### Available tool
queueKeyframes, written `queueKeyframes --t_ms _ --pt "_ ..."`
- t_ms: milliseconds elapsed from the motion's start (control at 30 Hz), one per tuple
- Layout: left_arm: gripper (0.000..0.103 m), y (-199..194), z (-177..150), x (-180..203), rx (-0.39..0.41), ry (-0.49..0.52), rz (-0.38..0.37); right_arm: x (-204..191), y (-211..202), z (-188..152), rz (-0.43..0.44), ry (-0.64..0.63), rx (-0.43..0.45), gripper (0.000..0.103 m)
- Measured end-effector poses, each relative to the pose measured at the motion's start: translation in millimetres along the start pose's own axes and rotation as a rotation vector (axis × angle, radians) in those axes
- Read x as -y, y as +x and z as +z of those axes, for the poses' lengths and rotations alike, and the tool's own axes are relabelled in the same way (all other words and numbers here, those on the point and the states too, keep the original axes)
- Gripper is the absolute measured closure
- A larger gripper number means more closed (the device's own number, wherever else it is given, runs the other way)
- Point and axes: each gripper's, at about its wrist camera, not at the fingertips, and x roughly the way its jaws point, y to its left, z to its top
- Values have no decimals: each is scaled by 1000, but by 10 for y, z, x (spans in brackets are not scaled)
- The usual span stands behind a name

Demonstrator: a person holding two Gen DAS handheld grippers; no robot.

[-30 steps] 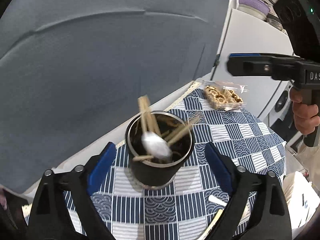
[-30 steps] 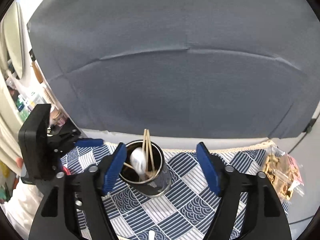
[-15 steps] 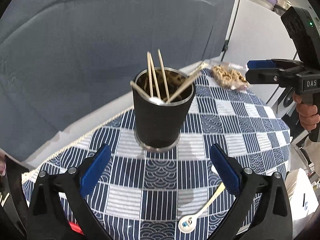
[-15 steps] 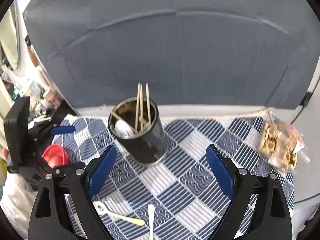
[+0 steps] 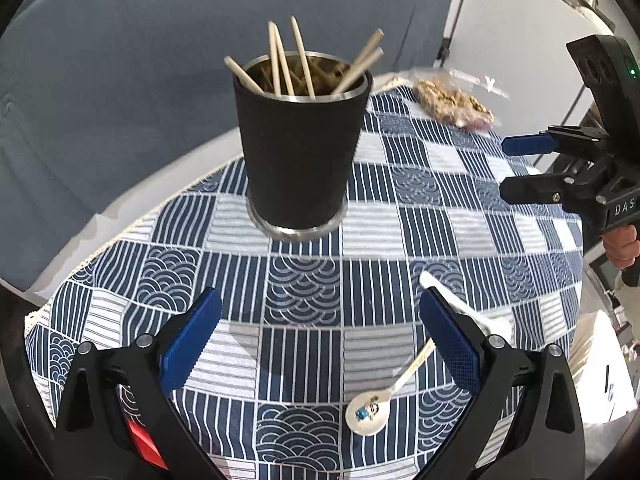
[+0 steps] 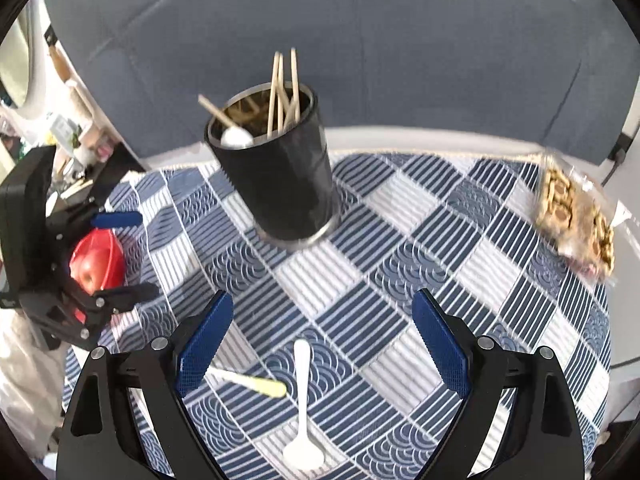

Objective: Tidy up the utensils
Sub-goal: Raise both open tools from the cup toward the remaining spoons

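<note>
A black cup [image 5: 300, 152] [image 6: 276, 176] with a steel rim stands upright on the checked cloth and holds several wooden chopsticks and a white spoon [image 6: 236, 136]. Two spoons lie on the cloth nearer to me. One is a yellow-handled spoon [image 5: 368, 412] [image 6: 252, 384] with a painted bowl. The other is a plain white spoon [image 6: 302, 400] [image 5: 440, 288], partly behind a finger in the left wrist view. My left gripper [image 5: 320, 340] [image 6: 148, 254] is open and empty, short of the cup. My right gripper [image 6: 322, 348] [image 5: 503, 169] is open above the white spoon's handle.
A clear snack bag [image 5: 452, 100] [image 6: 572, 216] lies at the cloth's far right edge. A red bowl with an apple [image 6: 96, 264] sits at the left, just behind the left gripper. A grey sofa back [image 6: 340, 40] rises behind the round table [image 6: 400, 140].
Both grippers have sunk and drawn back from over the cup, which now stands farther up in both views. The two spoons on the cloth have come into view.
</note>
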Motion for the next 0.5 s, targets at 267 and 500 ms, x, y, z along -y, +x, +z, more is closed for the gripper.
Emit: queueKeyframes --t_ms 267,500 --pt "6 218 -231 98 -66 32 -17 24 227 -386 -24 -1 -93 17" --pt "6 414 -421 212 -137 75 -46 -9 414 -724 -29 -13 -180 17"
